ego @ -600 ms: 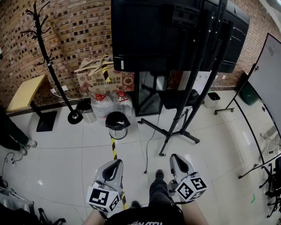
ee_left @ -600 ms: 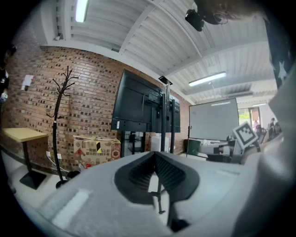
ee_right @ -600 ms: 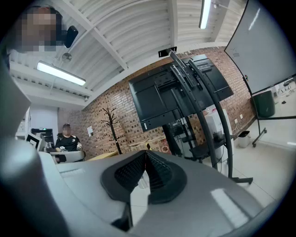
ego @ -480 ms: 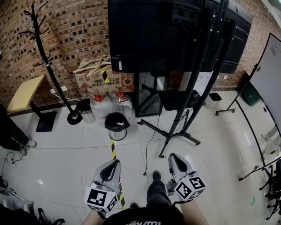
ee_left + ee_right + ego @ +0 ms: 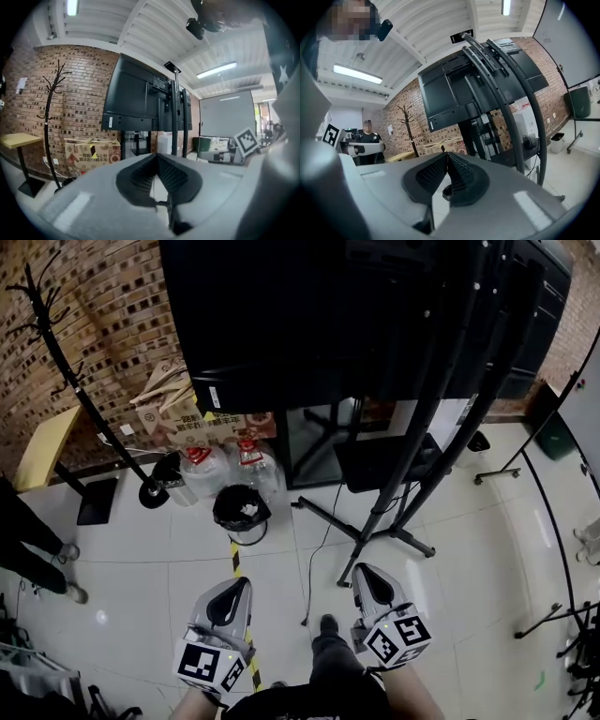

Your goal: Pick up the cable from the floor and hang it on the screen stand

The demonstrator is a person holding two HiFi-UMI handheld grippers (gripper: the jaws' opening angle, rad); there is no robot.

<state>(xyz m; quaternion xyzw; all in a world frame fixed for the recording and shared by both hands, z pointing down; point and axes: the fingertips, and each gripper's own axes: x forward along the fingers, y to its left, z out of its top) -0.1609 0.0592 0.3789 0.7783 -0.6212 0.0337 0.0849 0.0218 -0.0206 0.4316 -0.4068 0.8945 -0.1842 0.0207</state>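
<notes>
A thin black cable lies on the white floor tiles, running from under the screen stand toward my feet. The stand holds a large black screen on slanted black poles; it also shows in the left gripper view and the right gripper view. My left gripper is held low at the left, well short of the cable, with its jaws closed and nothing between them. My right gripper hovers just right of the cable's near end, shut and empty.
A black coat rack stands at the left wall. A cardboard box, two water bottles and a black bin sit left of the stand. Yellow-black tape crosses the floor. A whiteboard frame is right; a person left.
The view has moved closer to the stand, so the screen fills more of the top. Both grippers keep about the same place in view and stay shut.
</notes>
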